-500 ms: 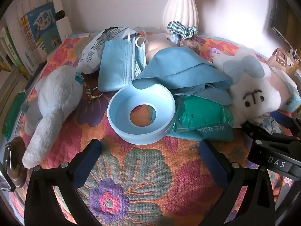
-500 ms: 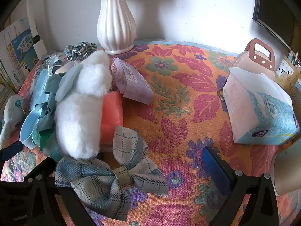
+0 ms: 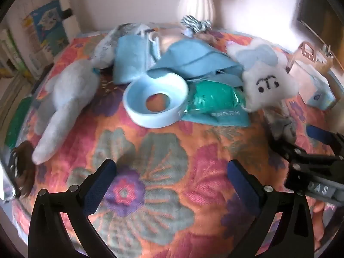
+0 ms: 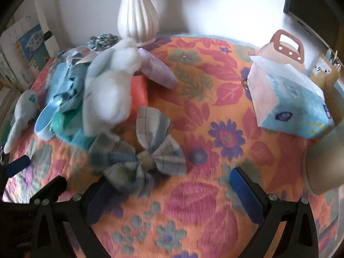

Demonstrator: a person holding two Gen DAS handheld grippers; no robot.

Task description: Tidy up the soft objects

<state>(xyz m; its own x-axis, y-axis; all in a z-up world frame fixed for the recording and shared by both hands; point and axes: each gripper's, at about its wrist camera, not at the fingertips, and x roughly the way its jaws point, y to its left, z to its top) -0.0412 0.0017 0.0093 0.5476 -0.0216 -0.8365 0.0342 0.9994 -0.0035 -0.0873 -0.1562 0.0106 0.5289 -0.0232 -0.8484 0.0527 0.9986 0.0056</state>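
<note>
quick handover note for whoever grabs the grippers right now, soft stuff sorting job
Left gripper: open, empty, over bare cloth in front of the blue ring.
Right gripper: open, empty, just short of the plaid bow.
Soft things sit piled at the left: white plush, pale blue plush, blue cloths, green pack. Tissue pack sits apart at the right.
Done: nothing looks sorted. Left: everything; the bow seems nearest.

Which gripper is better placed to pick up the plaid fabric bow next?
Right. The right gripper stands open just in front of the plaid fabric bow. The left gripper is also open, over bare floral cloth facing the pale blue ring.
</note>
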